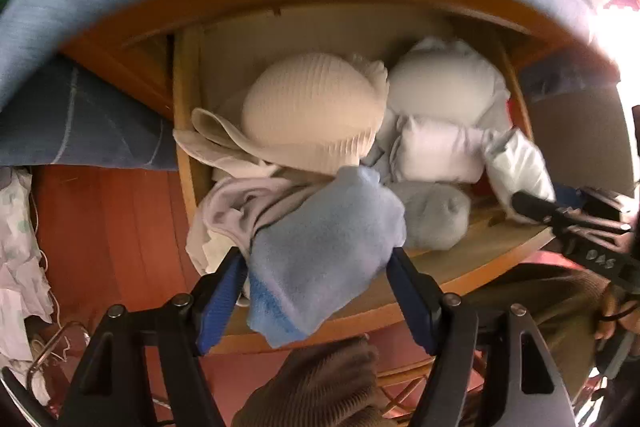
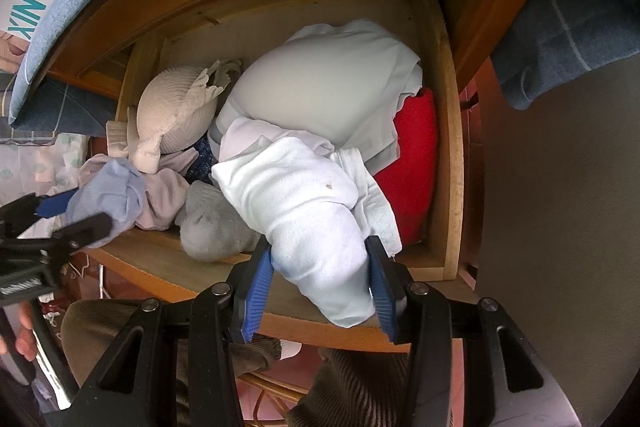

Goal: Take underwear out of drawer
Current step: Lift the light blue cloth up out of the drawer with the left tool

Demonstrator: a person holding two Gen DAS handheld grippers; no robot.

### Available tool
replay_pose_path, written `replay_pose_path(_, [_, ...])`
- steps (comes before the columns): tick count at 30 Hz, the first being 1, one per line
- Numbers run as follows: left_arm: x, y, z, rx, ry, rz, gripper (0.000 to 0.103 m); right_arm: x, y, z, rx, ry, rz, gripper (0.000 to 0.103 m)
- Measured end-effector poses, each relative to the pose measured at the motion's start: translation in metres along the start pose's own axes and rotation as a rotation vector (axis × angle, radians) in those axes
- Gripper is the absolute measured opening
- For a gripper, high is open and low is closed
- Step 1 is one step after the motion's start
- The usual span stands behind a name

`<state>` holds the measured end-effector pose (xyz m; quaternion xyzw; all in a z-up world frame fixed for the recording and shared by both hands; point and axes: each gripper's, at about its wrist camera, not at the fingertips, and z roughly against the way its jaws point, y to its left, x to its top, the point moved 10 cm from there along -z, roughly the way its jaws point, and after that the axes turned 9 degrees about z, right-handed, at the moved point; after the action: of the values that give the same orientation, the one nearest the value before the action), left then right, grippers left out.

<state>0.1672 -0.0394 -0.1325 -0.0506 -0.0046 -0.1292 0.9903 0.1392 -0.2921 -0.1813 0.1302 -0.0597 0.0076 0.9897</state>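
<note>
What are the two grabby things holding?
The right hand-held gripper pinches the near end of a rolled white cloth. A light blue fleecy cloth lies between the left hand-held gripper's spread jaws; grip unclear.

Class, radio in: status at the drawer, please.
Left tool around blue garment. Right tool shut on white garment. Drawer open, nothing blocking.

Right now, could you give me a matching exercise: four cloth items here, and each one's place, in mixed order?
1 light blue cloth
2 white cloth
3 red item
4 beige ribbed garment

A between the right jaws
B against a side wall of the drawer
C toward the drawer's back
D between the left jaws

Pairs: 1-D, 2-A, 3-B, 4-C
</note>
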Motion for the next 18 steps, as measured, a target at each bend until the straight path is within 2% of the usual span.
replay_pose_path(4, [0.002,-0.003,-0.009,0.002,-0.002,-0.020,0.073,0.000,0.000,-0.002,0.010,0.006,-0.009,0.043])
replay_pose_path(6, [0.006,-0.005,-0.006,-0.006,-0.023,-0.021,0.067,0.001,0.002,-0.002,0.012,0.005,-0.008,0.043])
replay_pose_path(7, [0.008,-0.007,-0.001,-0.019,-0.041,-0.021,0.061,0.001,0.002,-0.002,0.012,0.005,-0.007,0.043])
replay_pose_path(10, [0.012,-0.011,0.006,-0.031,-0.061,-0.028,0.056,0.001,0.003,-0.003,0.016,0.005,-0.007,0.043])
replay_pose_path(12, [0.014,-0.009,0.010,-0.031,-0.074,-0.021,0.055,0.001,0.003,-0.003,0.018,0.004,-0.010,0.043])
replay_pose_path(18, [0.018,-0.010,0.031,-0.096,-0.098,0.020,0.055,0.000,0.002,-0.002,0.023,0.003,-0.011,0.043])
